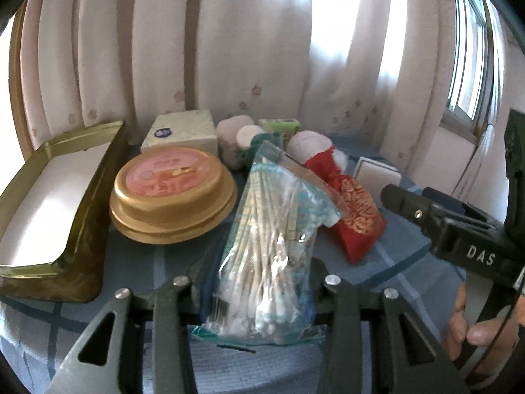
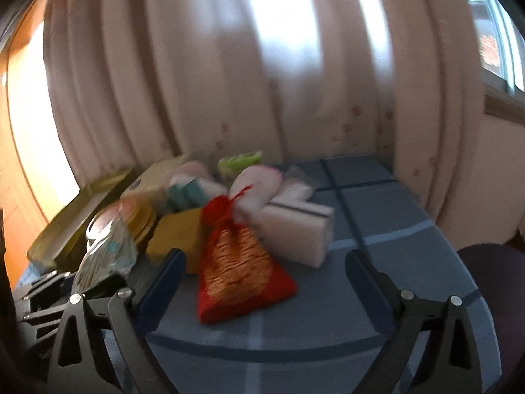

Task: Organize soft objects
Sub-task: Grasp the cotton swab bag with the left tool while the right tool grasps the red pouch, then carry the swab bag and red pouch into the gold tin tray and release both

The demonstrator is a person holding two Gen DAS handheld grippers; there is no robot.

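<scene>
My left gripper (image 1: 259, 292) is shut on a clear bag of cotton swabs (image 1: 269, 243) and holds it upright above the blue checked tablecloth (image 1: 393, 262). My right gripper (image 2: 265, 259) is open and empty, with a red and gold drawstring pouch (image 2: 236, 262) lying between and just beyond its fingers; the pouch also shows in the left wrist view (image 1: 354, 210). The right gripper shows at the right of the left wrist view (image 1: 410, 203). The swab bag (image 2: 105, 256) appears at the left of the blurred right wrist view. A gold rectangular tin box (image 1: 55, 210) stands open at the left.
A round gold tin (image 1: 170, 190), a tissue box (image 1: 183, 134), a white plush (image 1: 308, 144), a green pack (image 1: 279, 126), white sponges (image 2: 298, 229) and a yellow block (image 2: 180, 236) crowd the table's back. Curtains (image 1: 262, 49) hang behind. A dark chair (image 2: 492, 279) is at right.
</scene>
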